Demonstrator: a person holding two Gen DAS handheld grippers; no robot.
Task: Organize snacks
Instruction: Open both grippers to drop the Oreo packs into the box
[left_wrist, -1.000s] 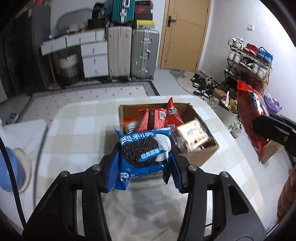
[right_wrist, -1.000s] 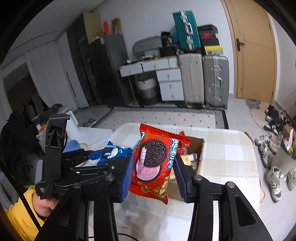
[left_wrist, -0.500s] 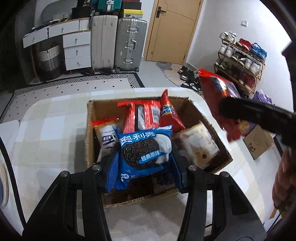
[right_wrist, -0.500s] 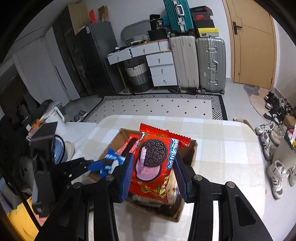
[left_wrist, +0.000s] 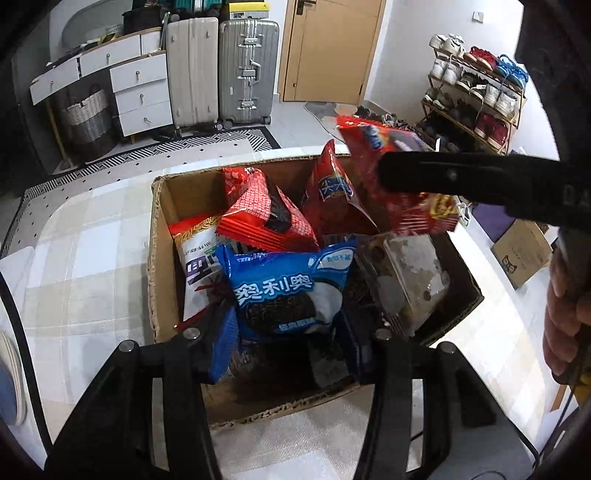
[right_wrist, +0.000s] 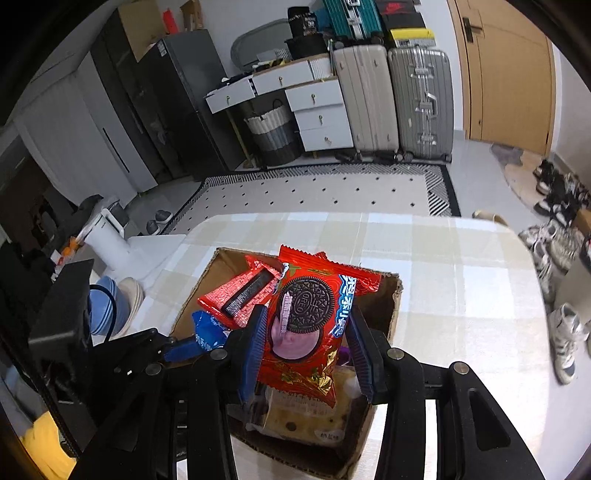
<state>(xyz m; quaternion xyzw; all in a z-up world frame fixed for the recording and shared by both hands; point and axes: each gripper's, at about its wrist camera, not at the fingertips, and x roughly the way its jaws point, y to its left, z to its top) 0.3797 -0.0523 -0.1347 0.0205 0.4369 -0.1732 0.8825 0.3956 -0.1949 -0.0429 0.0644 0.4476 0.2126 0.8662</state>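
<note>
My left gripper (left_wrist: 286, 328) is shut on a blue Oreo packet (left_wrist: 288, 288) and holds it inside the open cardboard box (left_wrist: 157, 258), low over the other snacks. My right gripper (right_wrist: 308, 343) is shut on a red Oreo packet (right_wrist: 308, 325) and holds it above the box (right_wrist: 391, 306). The red packet also shows in the left wrist view (left_wrist: 391, 173), above the box's far right side. The box holds a red wafer packet (left_wrist: 264, 214), a red chip bag (left_wrist: 332, 195), a white-and-red packet (left_wrist: 197, 258) and a clear cookie pack (left_wrist: 410, 273).
The box stands on a table with a checked cloth (right_wrist: 461, 295). A small cardboard box (left_wrist: 524, 254) sits on the floor to the right, past the table edge. Suitcases (right_wrist: 391, 99), drawers and a shoe rack (left_wrist: 476, 99) line the room behind.
Both grippers moved forward and down toward the box. The blue packet went from in front of the box to inside it. The red packet came over the box from the right.
</note>
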